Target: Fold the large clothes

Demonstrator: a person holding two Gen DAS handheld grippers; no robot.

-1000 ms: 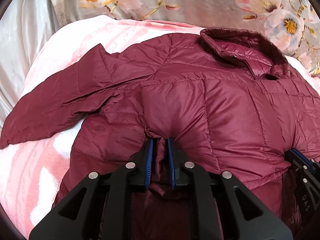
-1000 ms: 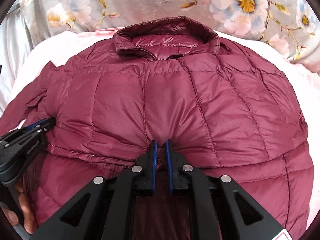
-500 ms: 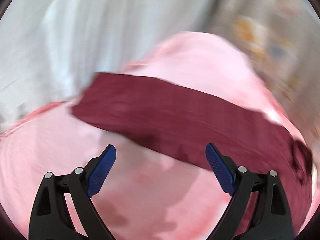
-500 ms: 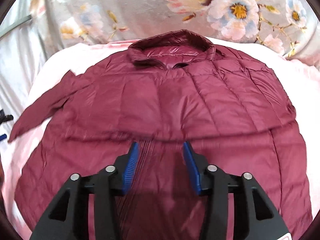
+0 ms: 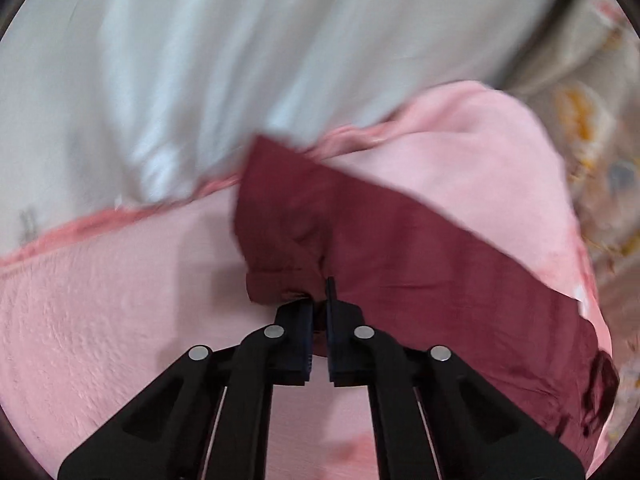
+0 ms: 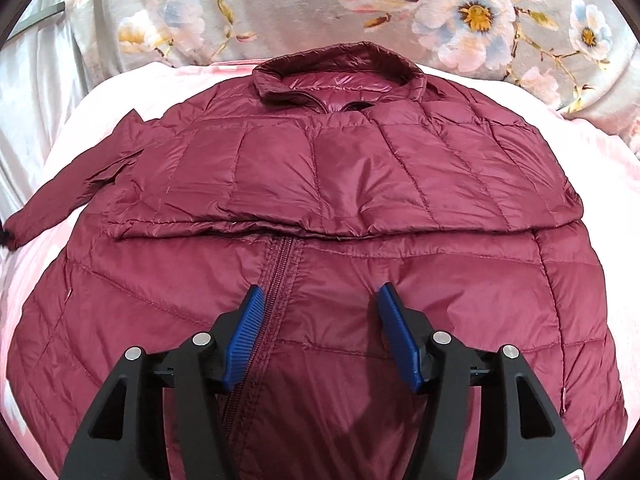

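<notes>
Pink blanket (image 6: 592, 152) covers bed; floral fabric (image 6: 320, 8) along far edge. Maroon quilted jacket (image 6: 320, 184) spread mid-blanket, collar toward far edge, hem folded up over chest. Sleeve (image 5: 400, 240) stretches toward left blanket edge. Left tongs (image 5: 319, 304) clamp sleeve cuff. Right tongs (image 6: 320, 320) spread apart, hovering above zipper (image 6: 280, 272).
</notes>
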